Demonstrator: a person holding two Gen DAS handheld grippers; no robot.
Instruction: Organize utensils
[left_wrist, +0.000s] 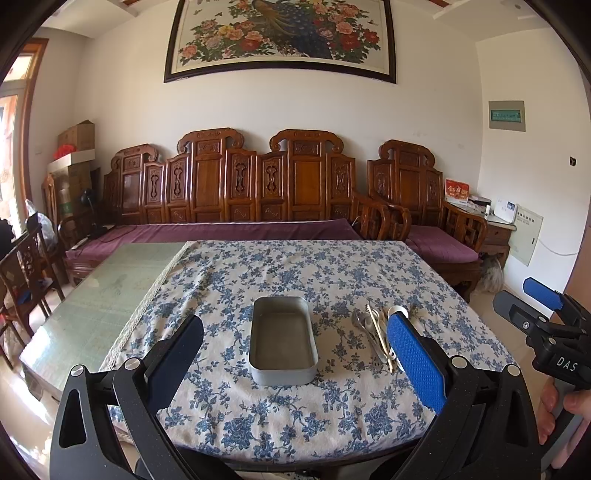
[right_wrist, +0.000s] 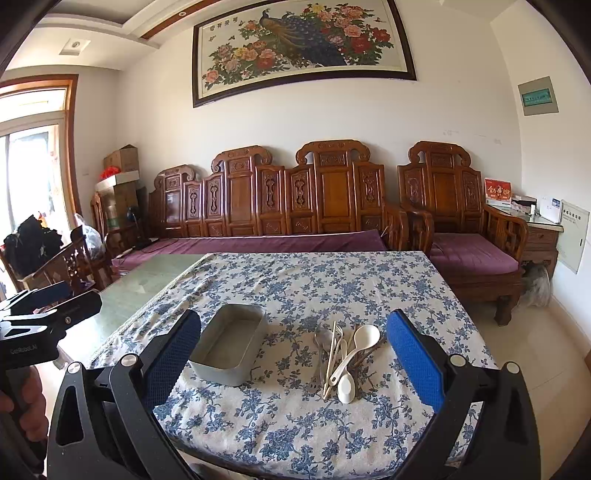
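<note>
A white-walled room with a framed peacock painting (right_wrist: 304, 51) lies far ahead of both claws; below it a carved wooden sofa (right_wrist: 280, 199) with purple cushions; nearer, the table (left_wrist: 92, 310), its blue-flowered cloth (right_wrist: 314, 424) under both; the left gripper (left_wrist: 295, 358) gapes wide around the metal tray (left_wrist: 282, 343); the right gripper (right_wrist: 295, 354) spreads wide, holding nothing, the utensils (right_wrist: 341, 356) heaped between its fingers, just right of the tray.
</note>
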